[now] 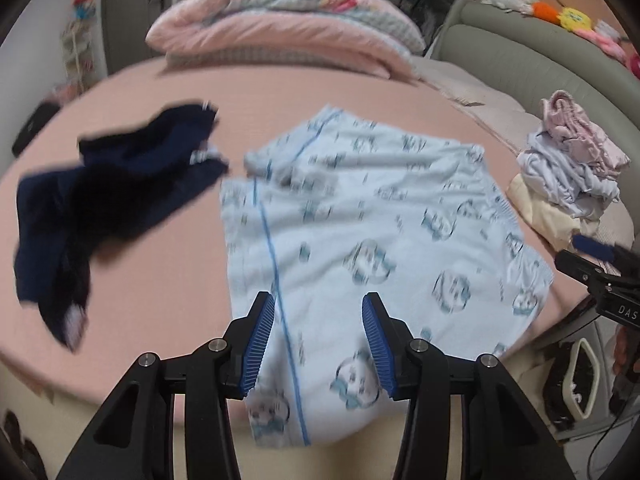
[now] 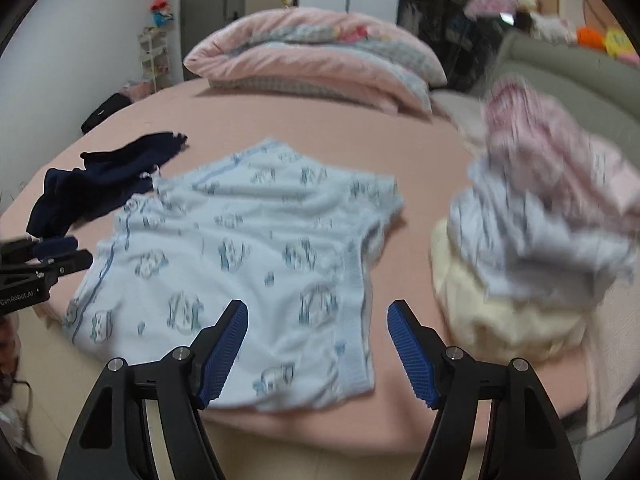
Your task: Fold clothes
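**Both grippers apart over the blue printed garment**

Nearest me, my left gripper (image 1: 319, 344) has its fingers spread, holding nothing, above the near edge of the light blue printed garment (image 1: 360, 232). My right gripper (image 2: 318, 354) is spread too and empty, above that garment's ribbed hem. The garment lies flat on the pink bed (image 2: 420, 160), its near edge hanging over the mattress side. Just left of it lies a crumpled navy garment (image 1: 100, 200), their edges nearly touching. To the right sits a pile of clothes (image 2: 540, 240), cream below, lavender and pink above. Farther back, a folded pink quilt (image 1: 280, 24) rests on the bed.
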The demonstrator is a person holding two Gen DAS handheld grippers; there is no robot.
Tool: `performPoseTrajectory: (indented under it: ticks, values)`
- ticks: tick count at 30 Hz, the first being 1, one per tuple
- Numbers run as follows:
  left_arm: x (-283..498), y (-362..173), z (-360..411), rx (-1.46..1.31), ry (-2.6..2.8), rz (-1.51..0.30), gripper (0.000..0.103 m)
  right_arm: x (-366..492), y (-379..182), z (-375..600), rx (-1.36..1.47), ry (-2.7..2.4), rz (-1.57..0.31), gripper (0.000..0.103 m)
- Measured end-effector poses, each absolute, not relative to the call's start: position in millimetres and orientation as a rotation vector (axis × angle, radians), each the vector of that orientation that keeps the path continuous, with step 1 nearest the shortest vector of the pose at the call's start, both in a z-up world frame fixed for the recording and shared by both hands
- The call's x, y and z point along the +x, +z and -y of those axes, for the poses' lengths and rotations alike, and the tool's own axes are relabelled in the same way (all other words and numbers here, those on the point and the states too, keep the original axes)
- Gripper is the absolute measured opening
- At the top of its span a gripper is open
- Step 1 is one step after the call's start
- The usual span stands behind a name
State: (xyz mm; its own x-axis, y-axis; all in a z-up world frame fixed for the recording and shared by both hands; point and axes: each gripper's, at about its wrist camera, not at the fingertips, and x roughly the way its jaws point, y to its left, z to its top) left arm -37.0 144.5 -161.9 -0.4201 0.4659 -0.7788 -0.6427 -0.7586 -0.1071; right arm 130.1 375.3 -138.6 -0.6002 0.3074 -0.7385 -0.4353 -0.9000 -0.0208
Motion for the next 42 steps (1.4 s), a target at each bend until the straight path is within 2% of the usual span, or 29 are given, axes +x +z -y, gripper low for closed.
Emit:
performPoseTrajectory:
  ticks: [6,13,18,27,35,42]
  values:
    - [-25,-175,-129,-1.141,2.184,-0.308,0.043,155,-160,-388,-1.101,2.456,-0.471,0.072]
    - [-19,-183,-106,-1.184,2.191,-0.236,0.043,158,-169,-389,-1.119,2.446,-0.470,0.072]
    - [-17,-185,-90,-1.215,2.204,-0.198,0.043,166,-177,-402,-1.095,2.411,-0.691,0.072]
    - [-7,-197,-74,-1.316,2.165,-0.096,0.043,182,-191,-403,-1.089,2.349,-0.842,0.072]
    - [1,-209,-77,-1.366,2.103,-0.106,0.043,188,-210,-408,-1.070,2.306,-1.130,0.072]
    - [-4,-224,-65,-1.465,2.033,0.050,0.043,190,-218,-408,-1.029,2.290,-1.249,0.074]
